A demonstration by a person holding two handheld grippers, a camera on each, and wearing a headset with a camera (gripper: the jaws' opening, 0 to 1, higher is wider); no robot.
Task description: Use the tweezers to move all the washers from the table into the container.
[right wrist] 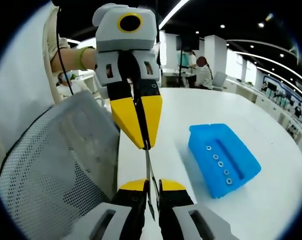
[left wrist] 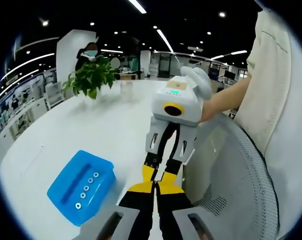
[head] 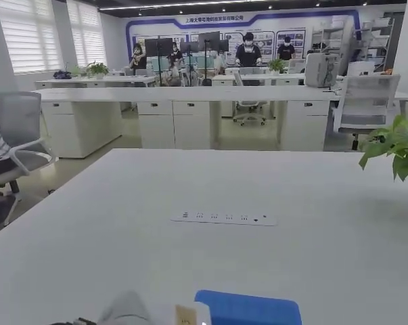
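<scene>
Leftmost in the left gripper view: blue container (left wrist: 80,185) on the white counter (left wrist: 115,120), five washers (left wrist: 87,188) seated in a row along its slot. At centre, tip to tip: left gripper (left wrist: 156,189) rising from below, jaws pressed almost together, and right gripper (left wrist: 158,172) reaching down to meet it. Further right, a mesh chair back (left wrist: 231,180). Clearer in the right gripper view, reading across: mesh chair back, then tweezers (right wrist: 148,175) clamped in the closed yellow jaws of the left gripper, free end lying in the narrow slit between the right gripper's jaws; impossible to tell whether pinched there or merely passing through. Right of that, the container, five washers inside. In the head view: power strip (head: 224,218) mid-counter, container at the bottom edge, potted plant (head: 396,145) far right, no loose washers made out anywhere on the surface. Judged from this: transfer finished or very nearly, tweezers up off the work and shared between both grippers. Left to do, at most: a check for any washer too small to spot, then setting the tweezers down.
</scene>
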